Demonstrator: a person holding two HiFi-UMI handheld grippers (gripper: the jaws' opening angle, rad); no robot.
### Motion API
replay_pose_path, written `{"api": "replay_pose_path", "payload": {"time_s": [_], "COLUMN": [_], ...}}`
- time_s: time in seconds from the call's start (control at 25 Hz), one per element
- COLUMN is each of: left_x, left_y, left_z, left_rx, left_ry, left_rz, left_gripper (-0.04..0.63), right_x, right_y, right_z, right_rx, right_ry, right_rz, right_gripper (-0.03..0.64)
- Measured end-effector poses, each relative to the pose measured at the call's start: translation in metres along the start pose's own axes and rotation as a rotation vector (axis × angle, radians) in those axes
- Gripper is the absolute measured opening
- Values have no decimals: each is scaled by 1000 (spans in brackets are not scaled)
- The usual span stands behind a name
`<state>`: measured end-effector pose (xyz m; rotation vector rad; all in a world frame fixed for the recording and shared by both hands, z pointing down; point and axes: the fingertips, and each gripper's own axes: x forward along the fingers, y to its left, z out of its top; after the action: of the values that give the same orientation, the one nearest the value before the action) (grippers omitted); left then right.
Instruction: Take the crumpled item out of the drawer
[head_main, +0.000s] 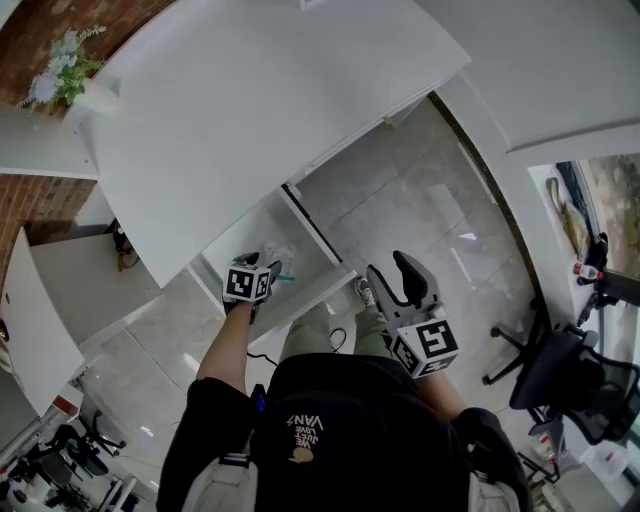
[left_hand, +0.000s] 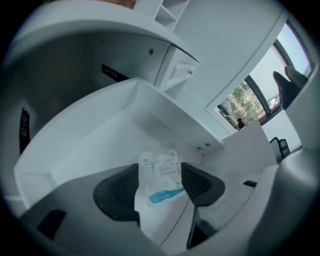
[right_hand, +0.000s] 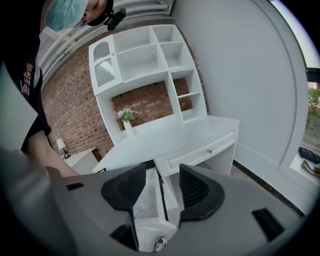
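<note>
Plastic, seemingly light and slippery, the crumpled packet (left_hand: 159, 167) in the drawer (left_hand: 90, 135) suits a mid-body pinch by the left gripper (left_hand: 160, 175), jaws apart around it.

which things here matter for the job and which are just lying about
Job: crumpled clear plastic packet with teal print; open white drawer; left gripper, open, packet between its jaws.
Lying about: white vase of flowers; black office chair.

We're seeing soft daylight in the drawer (left_hand: 100, 145), dim shade above it, fisheye warp and dark corners around it.
</note>
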<state>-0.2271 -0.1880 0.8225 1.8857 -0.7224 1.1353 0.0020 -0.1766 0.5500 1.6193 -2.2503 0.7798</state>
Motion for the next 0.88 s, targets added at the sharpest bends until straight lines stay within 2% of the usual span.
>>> {"api": "replay_pose_path", "payload": {"time_s": [0.28, 0.52, 0.76, 0.88], "left_x": [26, 42, 48, 45], "left_y": [14, 19, 25, 29], "left_z": [-14, -17, -24, -23], "left_rx": [-95, -136, -143, -137], "left_ry": [35, 53, 61, 52], "left_rz": [-16, -2, 53, 65], "left_gripper": [249, 249, 247, 208], "right_x": [6, 10, 11, 11], "right_y": [2, 3, 6, 5], "right_z": [-10, -16, -17, -16], "right_rx": [6, 3, 2, -5], "right_ry": [32, 45, 52, 55], "right_rz": [-22, -28, -19, -18], "right_gripper": [189, 189, 189, 189]}}
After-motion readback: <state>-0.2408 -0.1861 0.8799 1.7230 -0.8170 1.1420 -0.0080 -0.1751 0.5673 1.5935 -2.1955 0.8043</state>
